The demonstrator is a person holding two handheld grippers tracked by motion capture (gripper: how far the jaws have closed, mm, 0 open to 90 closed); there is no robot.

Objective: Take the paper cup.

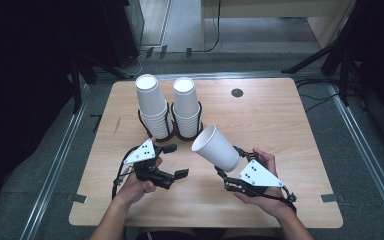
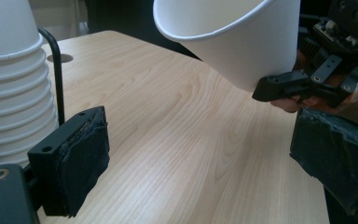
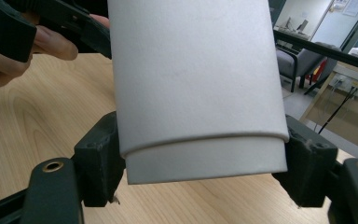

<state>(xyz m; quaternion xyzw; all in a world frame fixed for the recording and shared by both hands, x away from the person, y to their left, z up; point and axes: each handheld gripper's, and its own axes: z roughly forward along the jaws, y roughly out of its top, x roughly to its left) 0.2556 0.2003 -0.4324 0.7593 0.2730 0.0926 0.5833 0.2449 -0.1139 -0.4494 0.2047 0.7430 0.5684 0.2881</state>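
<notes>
The right tongs (image 1: 228,169) clench a white paper cup (image 1: 215,148) by its base, both pads pressed to its sides, holding it tilted above the middle of the bench (image 1: 280,130) with its mouth aimed up and toward the far-left corner. The left tongs (image 1: 175,161) hover released just beside it, jaws spread wide over bare wood with nothing between them. A person's hands (image 1: 141,182) work both tools from the near edge. Toward the far edge, left of centre, two tall stacks of upturned white cups (image 1: 152,107) stand side by side, each in a black wire holder (image 1: 171,131). A small dark disc (image 1: 237,92) sits near the far edge.
</notes>
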